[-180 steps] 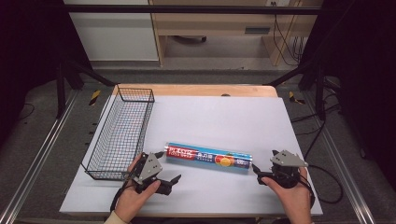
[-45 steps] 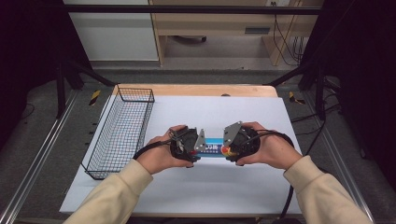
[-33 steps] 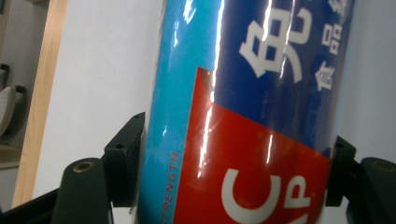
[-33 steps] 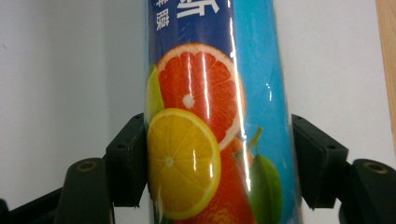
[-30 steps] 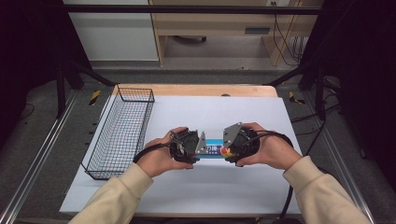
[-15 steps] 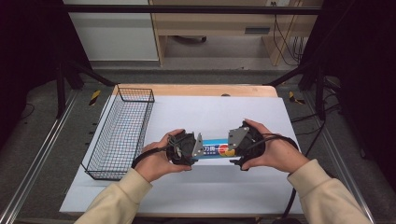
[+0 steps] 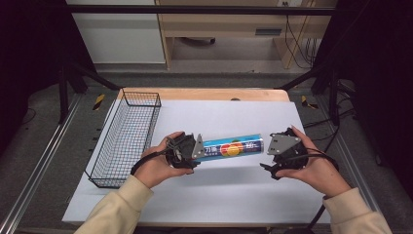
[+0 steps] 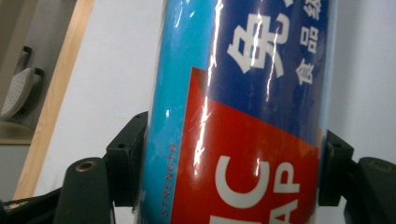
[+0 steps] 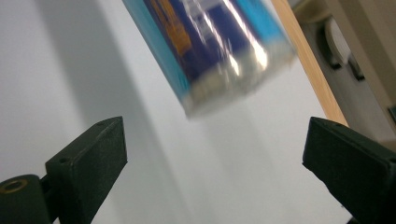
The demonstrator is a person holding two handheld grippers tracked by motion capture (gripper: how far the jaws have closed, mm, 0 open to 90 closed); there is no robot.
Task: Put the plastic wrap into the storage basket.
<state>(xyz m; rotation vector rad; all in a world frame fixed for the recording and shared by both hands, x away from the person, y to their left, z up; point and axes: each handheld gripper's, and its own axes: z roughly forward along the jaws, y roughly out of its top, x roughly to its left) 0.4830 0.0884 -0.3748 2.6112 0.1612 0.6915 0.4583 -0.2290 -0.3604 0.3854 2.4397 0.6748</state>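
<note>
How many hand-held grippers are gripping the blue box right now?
1. The left hand-held gripper is clamped on the blue box at its left end; the right hand-held gripper sits open, just off the box's right end.

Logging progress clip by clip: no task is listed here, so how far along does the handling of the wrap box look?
Done: the left gripper is shut on one end of the blue wrap box; its jaws press both sides in the left gripper view. In hand: the right gripper is open just off the other end. Left, if the wire basket is the goal: it holds nothing, so the move remains.
</note>
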